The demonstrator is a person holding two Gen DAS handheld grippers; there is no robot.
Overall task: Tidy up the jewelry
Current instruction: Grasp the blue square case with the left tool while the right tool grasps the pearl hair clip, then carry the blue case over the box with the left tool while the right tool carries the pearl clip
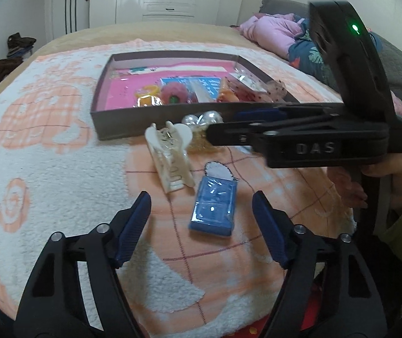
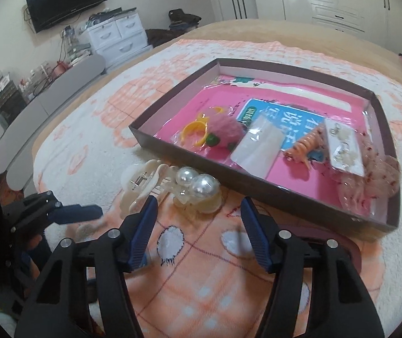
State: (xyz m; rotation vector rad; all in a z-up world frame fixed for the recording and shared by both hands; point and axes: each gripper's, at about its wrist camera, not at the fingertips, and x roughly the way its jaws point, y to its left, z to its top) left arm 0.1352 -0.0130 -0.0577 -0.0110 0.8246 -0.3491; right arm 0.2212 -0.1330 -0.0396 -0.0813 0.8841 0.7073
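Observation:
A shallow brown box (image 1: pixel 122 125) (image 2: pixel 271 197) with a pink lining lies on the bed and holds hair ties, clips and small packets. In front of it lie a white claw clip (image 1: pixel 170 157) (image 2: pixel 141 180), a pearl clip (image 1: pixel 202 119) (image 2: pixel 198 188) and a blue packet (image 1: pixel 214 207). My left gripper (image 1: pixel 202 207) is open, its fingers either side of the blue packet. My right gripper (image 2: pixel 196 209) is open just short of the pearl clip; in the left wrist view (image 1: pixel 223 129) it reaches in from the right.
The blanket (image 1: pixel 46 183) is white and orange fleece. Pink and patterned bedding (image 1: pixel 279 33) lies heaped at the back right. Drawers (image 2: pixel 116 36), a wall TV (image 2: pixel 65 0) and a low bench (image 2: pixel 46 107) stand beyond the bed's left side.

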